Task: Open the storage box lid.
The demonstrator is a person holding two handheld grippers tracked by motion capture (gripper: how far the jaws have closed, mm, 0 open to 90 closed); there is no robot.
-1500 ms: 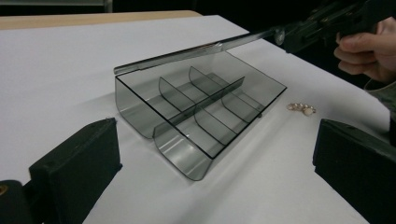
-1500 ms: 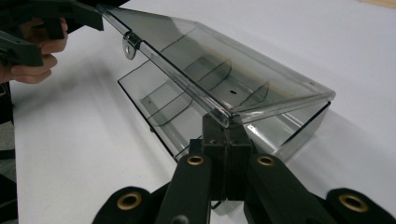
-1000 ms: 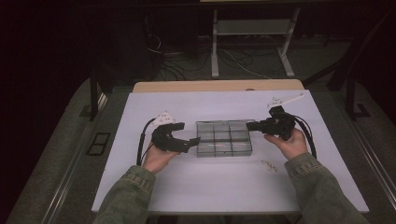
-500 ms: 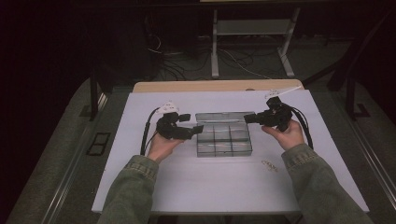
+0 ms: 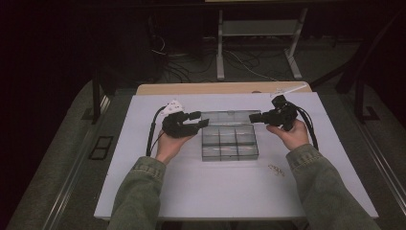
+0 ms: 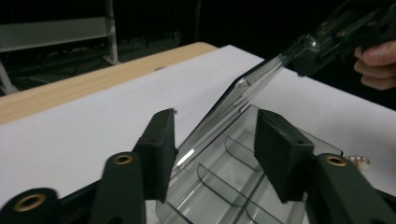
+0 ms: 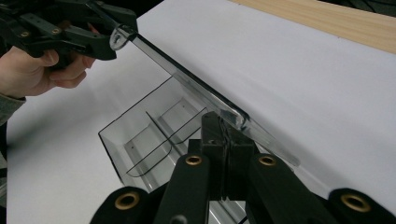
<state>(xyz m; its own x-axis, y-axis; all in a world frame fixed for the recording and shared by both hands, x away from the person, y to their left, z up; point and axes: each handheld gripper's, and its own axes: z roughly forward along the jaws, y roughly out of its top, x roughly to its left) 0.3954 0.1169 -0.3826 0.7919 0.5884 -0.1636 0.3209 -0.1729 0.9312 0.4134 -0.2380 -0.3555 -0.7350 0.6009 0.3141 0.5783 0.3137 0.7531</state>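
Observation:
A clear plastic compartment box [image 5: 229, 142] sits mid-table with its lid [image 5: 225, 117] tilted up from the far side. My right gripper [image 5: 253, 117] is shut on the lid's right end; in the right gripper view its jaws [image 7: 224, 135] pinch the lid edge [image 7: 196, 88]. My left gripper [image 5: 201, 120] stands open at the lid's left end. In the left gripper view, its jaws [image 6: 215, 144] straddle the raised lid [image 6: 243, 93] with a gap on each side. The box's empty compartments [image 6: 224, 186] lie below.
The box rests on a white board [image 5: 143, 182] over a wooden table [image 5: 201, 88]. A small pale metal item [image 5: 275, 169] lies on the board to the right of the box. Floor cables and a metal stand [image 5: 220, 48] lie beyond the table.
Both grippers moved from the box's sides toward its far edge. The lid, flat a second ago, now stands tilted up between them.

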